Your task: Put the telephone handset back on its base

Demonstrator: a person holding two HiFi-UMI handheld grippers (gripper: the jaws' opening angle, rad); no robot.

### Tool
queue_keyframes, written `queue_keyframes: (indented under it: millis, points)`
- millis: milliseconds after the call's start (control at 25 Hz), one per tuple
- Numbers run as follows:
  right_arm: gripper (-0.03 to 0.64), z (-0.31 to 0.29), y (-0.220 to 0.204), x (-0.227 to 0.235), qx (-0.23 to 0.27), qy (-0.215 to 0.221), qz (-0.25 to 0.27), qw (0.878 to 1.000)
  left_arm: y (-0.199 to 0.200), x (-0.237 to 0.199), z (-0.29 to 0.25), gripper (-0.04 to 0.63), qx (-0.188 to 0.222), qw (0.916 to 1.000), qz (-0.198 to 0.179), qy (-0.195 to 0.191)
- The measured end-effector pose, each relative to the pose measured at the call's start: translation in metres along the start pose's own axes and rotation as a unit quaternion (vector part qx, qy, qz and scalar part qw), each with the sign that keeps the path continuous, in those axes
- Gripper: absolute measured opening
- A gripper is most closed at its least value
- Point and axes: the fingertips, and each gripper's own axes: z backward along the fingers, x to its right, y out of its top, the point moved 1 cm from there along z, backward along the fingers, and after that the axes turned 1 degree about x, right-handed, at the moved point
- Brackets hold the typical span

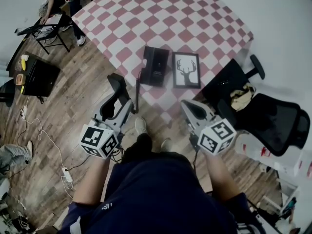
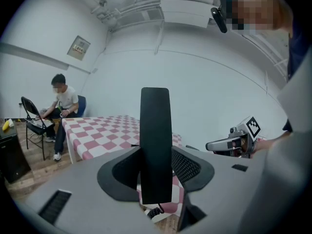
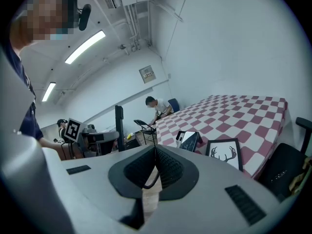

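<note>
Left gripper [image 2: 155, 170] clamped on one handset [image 2: 155, 121]; right gripper [image 3: 155, 164] jaws together; one base [image 1: 155, 65], one framed picture [image 1: 185, 70] on table [image 1: 195, 13].

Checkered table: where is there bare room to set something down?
The far stretch of the table beyond the telephone base and the picture frame is all bare cloth. The near edge is crowded: base and frame lie side by side, and a black chair stands by the right corner.

Worktop [image 1: 161, 13] cloth: pink-red and white checks. Black handset [image 2: 155, 145], black telephone base [image 1: 155, 66]. Picture [image 1: 185, 70]: black frame, black antlered deer on white. Floor [image 1: 73, 116]: brown wood planks. Chair [image 1: 278, 121]: black.
</note>
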Motion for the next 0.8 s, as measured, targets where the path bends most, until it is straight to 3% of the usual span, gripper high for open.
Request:
queue_keyframes:
  millis: [800]
  points:
    - [0.017, -0.077, 0.041, 0.001, 0.0, -0.051, -0.008, 0.999, 0.021, -0.075, -0.049, 0.219, -0.026, 0.9971, 0.001, -0.072]
